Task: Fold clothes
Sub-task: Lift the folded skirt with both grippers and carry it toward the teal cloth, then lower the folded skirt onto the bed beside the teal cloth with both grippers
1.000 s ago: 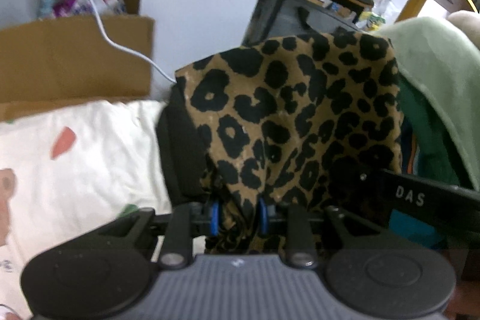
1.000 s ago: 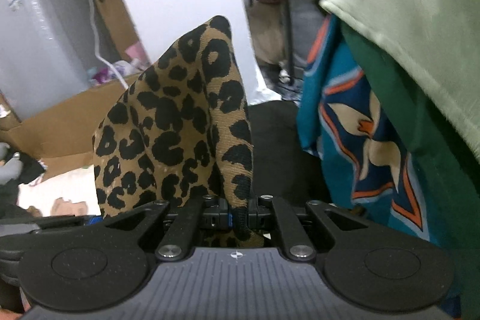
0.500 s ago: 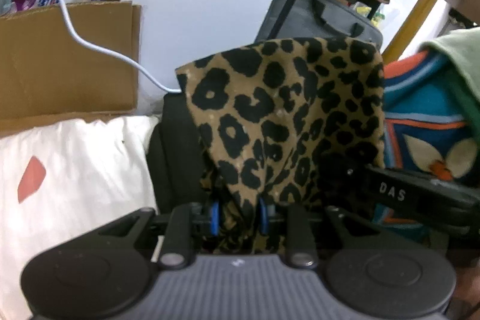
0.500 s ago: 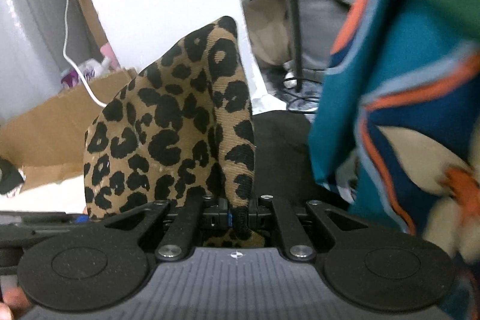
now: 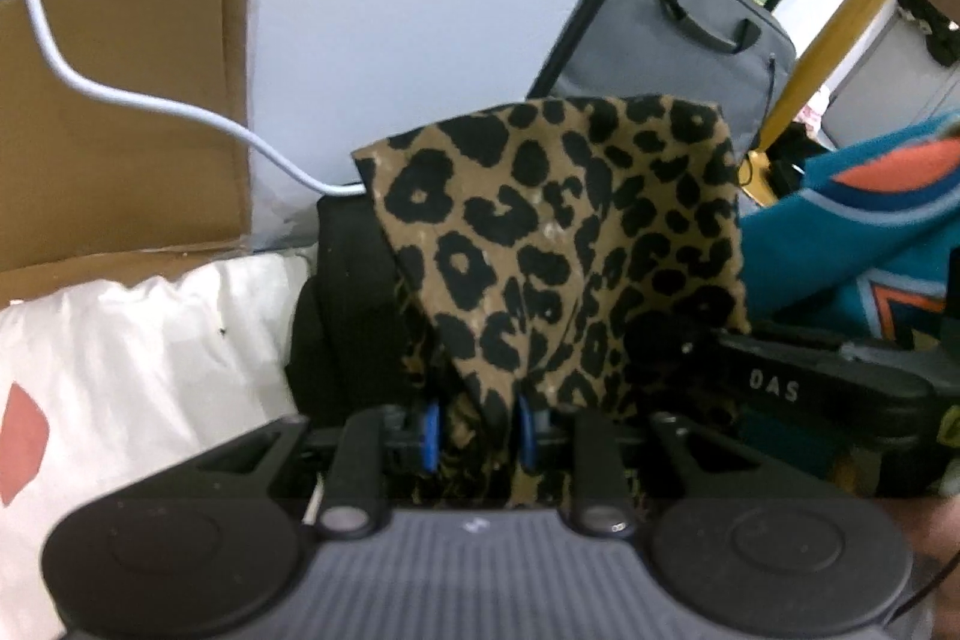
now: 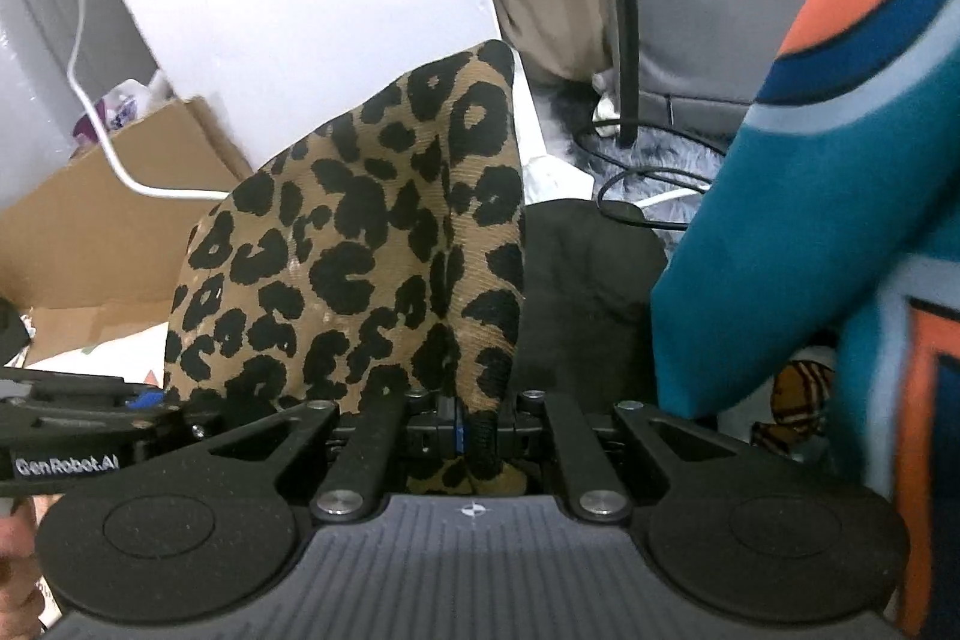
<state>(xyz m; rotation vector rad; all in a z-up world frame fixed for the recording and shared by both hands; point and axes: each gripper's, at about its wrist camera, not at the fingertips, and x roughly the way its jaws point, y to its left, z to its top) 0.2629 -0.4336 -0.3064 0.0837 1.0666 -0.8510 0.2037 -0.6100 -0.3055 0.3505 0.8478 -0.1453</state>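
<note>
Left wrist view shows your leopard-print garment [image 5: 570,244] rising straight ahead of the left tool [image 5: 474,430], pinched between narrow jaws. Your right tool [image 6: 474,430] clamps another edge of it just beside; both sit level, cloth held up in air near the teal garment [image 6: 810,232].

Leopard-print garment [image 5: 558,244] — tan with black spots — stands bunched upright, its folds pinched together below.
</note>
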